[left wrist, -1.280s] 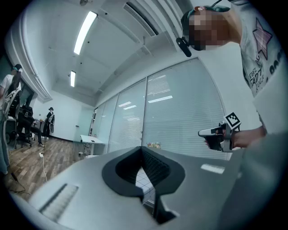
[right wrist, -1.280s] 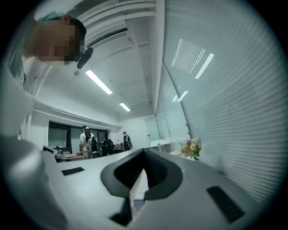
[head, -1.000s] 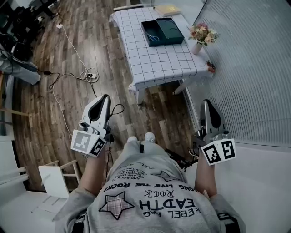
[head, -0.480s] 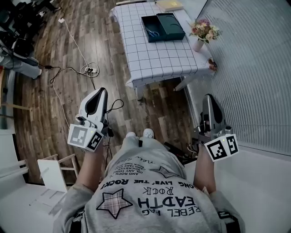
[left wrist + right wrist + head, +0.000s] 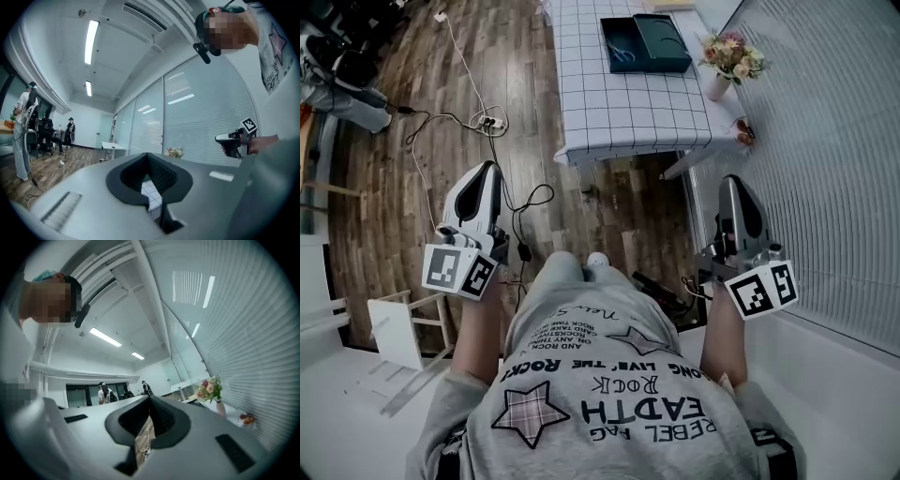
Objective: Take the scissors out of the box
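The open dark box (image 5: 659,43) lies at the far end of the grid-cloth table (image 5: 628,112), well ahead of me. The scissors (image 5: 622,52), with blue handles, lie in its left half. My left gripper (image 5: 485,169) is held out over the wooden floor, far short of the table, shut and empty. My right gripper (image 5: 730,182) is level with it beside the blinds, also shut with nothing in it. In the left gripper view the left gripper (image 5: 147,157) has its jaws meeting, and so does the right gripper (image 5: 150,399) in the right gripper view.
A vase of flowers (image 5: 727,64) stands at the table's right edge, with a small red thing (image 5: 743,131) nearer me. A power strip and cables (image 5: 487,122) lie on the floor at the left. A white stool (image 5: 398,330) stands beside my left arm. People (image 5: 23,131) stand far off.
The table and box have slid up towards the top of the head view. My left gripper has drifted left and up, the right one slightly right. Both stay shut.
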A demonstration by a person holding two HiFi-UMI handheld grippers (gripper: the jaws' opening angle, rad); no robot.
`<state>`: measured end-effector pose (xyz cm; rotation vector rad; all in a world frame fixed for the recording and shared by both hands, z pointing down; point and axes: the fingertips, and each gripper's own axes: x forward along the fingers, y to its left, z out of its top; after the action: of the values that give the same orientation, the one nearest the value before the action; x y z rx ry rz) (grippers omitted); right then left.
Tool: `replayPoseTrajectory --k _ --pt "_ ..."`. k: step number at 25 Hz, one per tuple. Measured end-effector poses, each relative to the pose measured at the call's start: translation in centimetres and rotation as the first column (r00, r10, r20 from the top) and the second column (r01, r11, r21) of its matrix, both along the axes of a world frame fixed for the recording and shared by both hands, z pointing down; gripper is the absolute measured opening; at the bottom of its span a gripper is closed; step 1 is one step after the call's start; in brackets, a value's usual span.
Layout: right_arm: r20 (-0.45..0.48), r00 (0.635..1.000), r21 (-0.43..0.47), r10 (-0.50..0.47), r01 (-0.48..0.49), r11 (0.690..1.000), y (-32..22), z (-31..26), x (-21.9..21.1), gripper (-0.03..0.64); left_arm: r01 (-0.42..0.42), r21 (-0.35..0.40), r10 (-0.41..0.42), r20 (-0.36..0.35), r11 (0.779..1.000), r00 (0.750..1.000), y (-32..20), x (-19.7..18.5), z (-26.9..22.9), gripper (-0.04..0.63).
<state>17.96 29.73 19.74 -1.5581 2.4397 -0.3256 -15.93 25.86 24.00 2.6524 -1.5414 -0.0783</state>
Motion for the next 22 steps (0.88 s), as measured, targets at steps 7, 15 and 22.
replayPoseTrajectory --k 7,15,22 --pt "0.003 1.0 -0.046 -0.025 0.025 0.999 -1.3 1.7 0.2 0.014 0.002 -0.012 -0.002 -0.001 1.0 1.0 -1.2 0.8 0.7 -0.009" --pt "-0.011 1.0 -0.064 -0.014 0.014 0.998 -4.6 1.8 -0.2 0.014 -0.044 -0.024 0.043 -0.015 0.999 0.999 -5.7 1.7 1.7 -0.009" --pt "-0.001 1.0 -0.059 0.007 -0.007 0.998 -9.6 1.4 -1.4 0.014 -0.089 -0.011 0.088 -0.027 0.996 0.996 -11.9 1.8 1.4 -0.009"
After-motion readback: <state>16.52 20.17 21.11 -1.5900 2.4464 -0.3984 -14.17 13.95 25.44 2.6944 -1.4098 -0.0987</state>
